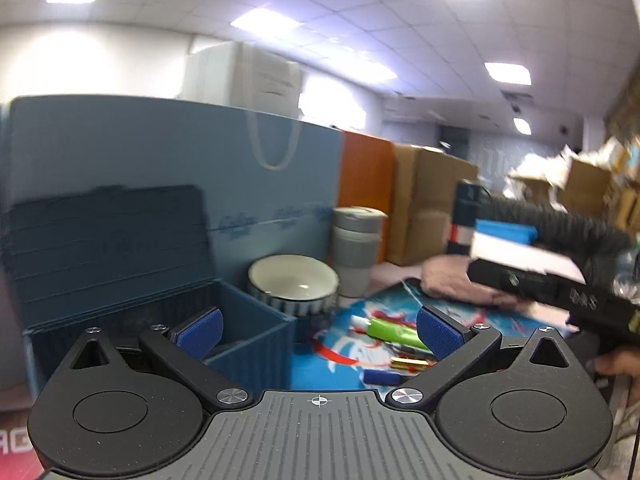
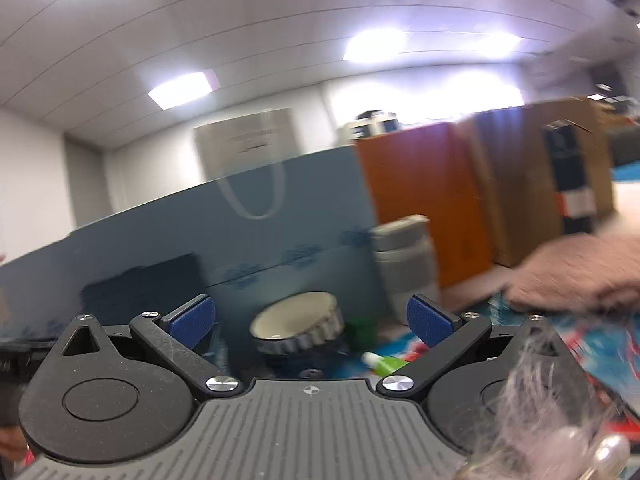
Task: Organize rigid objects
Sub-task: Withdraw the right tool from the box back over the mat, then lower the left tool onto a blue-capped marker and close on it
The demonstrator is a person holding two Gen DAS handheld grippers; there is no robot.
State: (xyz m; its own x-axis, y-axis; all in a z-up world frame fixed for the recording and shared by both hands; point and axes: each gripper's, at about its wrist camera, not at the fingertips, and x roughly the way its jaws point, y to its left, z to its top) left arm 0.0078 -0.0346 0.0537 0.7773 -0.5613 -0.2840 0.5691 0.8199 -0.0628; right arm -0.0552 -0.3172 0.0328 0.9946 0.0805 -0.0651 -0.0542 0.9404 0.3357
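My left gripper (image 1: 319, 330) is open and empty, above the right wall of an open blue storage box (image 1: 256, 328) with its lid up. On the colourful mat (image 1: 360, 356) ahead lie a green tube (image 1: 394, 332), a gold stick (image 1: 410, 363) and a small blue item (image 1: 380, 377). A white bowl with a dark ribbed rim (image 1: 292, 284) stands behind the box. My right gripper (image 2: 311, 320) is open and empty, facing the bowl (image 2: 298, 322) and the green tube (image 2: 384, 362). The view is blurred.
A grey lidded cup (image 1: 356, 250) stands behind the bowl. A large blue paper bag (image 1: 200, 152), an orange box (image 1: 366, 172) and cardboard boxes (image 1: 428, 200) line the back. A pink cloth (image 1: 460, 280) lies at the right. The other gripper's black body (image 1: 540, 284) crosses the right side.
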